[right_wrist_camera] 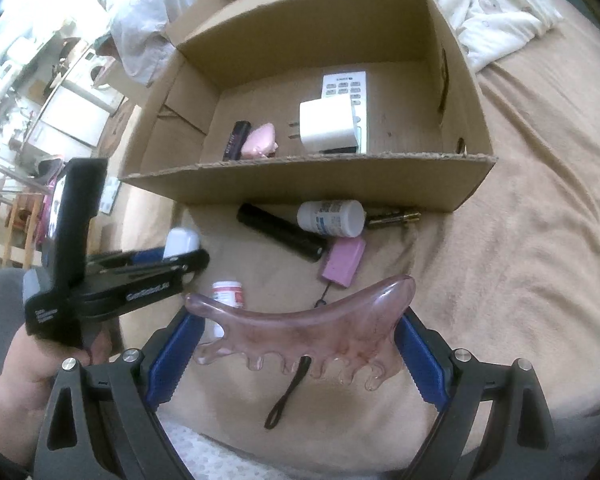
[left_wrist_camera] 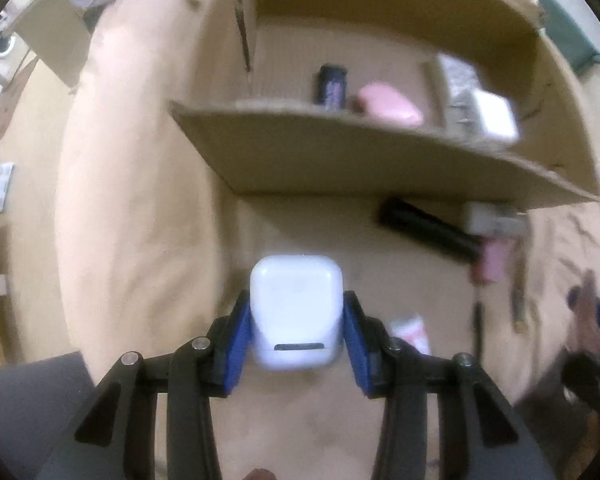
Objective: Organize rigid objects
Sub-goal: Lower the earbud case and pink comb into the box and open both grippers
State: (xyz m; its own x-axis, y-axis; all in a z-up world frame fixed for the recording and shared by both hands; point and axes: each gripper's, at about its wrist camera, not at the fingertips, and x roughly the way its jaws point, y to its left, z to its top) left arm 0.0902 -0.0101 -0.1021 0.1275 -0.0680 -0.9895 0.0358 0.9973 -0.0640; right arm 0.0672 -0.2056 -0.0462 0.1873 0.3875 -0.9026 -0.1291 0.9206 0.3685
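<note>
Left wrist view showed a small white rounded plastic earbud case (left_wrist_camera: pixel 296 312) pinched between the blue pads of the left gripper (left_wrist_camera: pixel 296 344), carried clear of the bed and aimed at the open brown cardboard box (left_wrist_camera: pixel 380 168), probably its destination. The right gripper (right_wrist_camera: pixel 296 356), spread wide, had closed on a translucent pink comb-shaped scraping tool (right_wrist_camera: pixel 300 336) by its two ends, held flat across the pads, likely so the lobed edge stayed free. Inside the box already lay a white wall charger (right_wrist_camera: pixel 328 128), a white remote control (right_wrist_camera: pixel 346 84), a pink rounded piece (right_wrist_camera: pixel 260 140) and a dark tube (right_wrist_camera: pixel 236 140). On the tan blanket (right_wrist_camera: pixel 520 260) before the box waited a black cylinder (right_wrist_camera: pixel 280 236), a white pill bottle (right_wrist_camera: pixel 332 218) and a pink rectangular block (right_wrist_camera: pixel 344 260).
</note>
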